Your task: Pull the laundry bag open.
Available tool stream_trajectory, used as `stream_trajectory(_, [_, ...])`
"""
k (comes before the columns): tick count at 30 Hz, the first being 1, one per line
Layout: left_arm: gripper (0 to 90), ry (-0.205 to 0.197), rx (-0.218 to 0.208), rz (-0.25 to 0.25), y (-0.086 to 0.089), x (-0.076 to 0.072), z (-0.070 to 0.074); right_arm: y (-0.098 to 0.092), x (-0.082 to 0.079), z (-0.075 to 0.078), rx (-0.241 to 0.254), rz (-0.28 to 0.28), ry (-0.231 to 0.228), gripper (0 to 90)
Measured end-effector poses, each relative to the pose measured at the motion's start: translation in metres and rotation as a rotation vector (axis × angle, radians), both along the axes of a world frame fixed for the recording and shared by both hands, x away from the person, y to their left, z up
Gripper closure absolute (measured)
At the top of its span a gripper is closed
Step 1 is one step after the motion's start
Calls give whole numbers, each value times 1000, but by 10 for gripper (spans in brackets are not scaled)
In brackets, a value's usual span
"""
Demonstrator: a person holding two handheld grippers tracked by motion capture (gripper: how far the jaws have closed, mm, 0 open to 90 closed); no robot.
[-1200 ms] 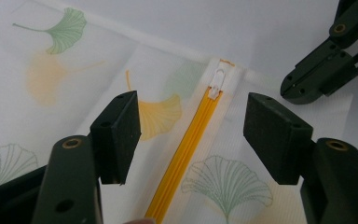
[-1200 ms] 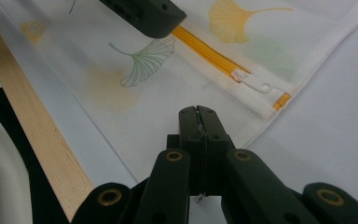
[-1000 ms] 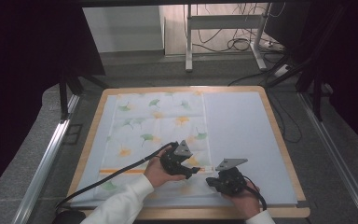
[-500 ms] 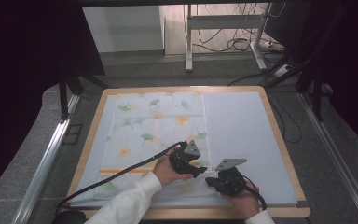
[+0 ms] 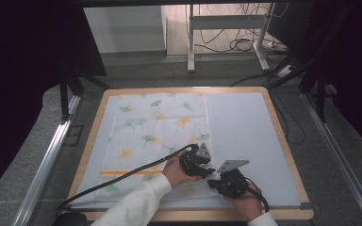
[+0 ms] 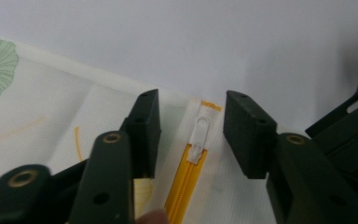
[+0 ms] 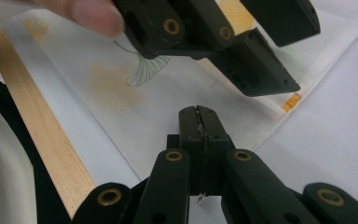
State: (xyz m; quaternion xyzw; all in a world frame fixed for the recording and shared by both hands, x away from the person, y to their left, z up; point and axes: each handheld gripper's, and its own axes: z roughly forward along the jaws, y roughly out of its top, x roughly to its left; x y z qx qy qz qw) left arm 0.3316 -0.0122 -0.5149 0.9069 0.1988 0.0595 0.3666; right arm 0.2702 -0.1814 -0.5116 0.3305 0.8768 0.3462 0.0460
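A white cloth [image 5: 155, 127] printed with green and yellow leaves lies flat on the pale mat. A yellow zipper [image 6: 186, 182] runs along its near edge and ends in a white pull [image 6: 199, 135]. My left gripper [image 6: 191, 126] is open and straddles that pull. Its jaws have just been closing, with the pull between them and neither pad touching it. In the high view the left gripper [image 5: 209, 171] sits at the cloth's near right corner. Just to its right, my right gripper [image 7: 198, 116] is shut on the cloth near the corner, and the right gripper [image 5: 215, 181] nearly touches the left one.
The pale blue mat [image 5: 245, 132] covers a board with a wooden rim [image 5: 283, 141]. The left gripper's black cable [image 5: 122, 176] trails across the cloth to the near left. Dark frame rails run along both sides of the board.
The left hand has slid right along the cloth's near edge, up beside the right gripper. Its jaws stand narrower than before. The right hand has stayed put.
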Motion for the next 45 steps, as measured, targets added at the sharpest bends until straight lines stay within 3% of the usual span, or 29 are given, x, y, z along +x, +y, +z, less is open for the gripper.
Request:
stream_trajectory(11, [737,32,19,-7,-2,3,-7,0,1,0,-2,2,1,892])
stream_trajectory(16, [833,67,15,-6,0,6,-6,0,2,-1,-9,3,-1,892])
stream_trajectory(22, [842,52,30,7,-1,2,-5,0,2,-1,-12,1,-3,892])
stream_trajectory(28, [842,66,-2,18,2,2,-7,0,2,-1,-13,1,-4,892])
stream_trajectory(33, [845,102,-43,37,3,4,-9,-1,3,-1,-13,0,-3,892])
stream_trajectory(45, [842,95,-44,40,4,4,-10,1,4,-5,-44,6,5,892])
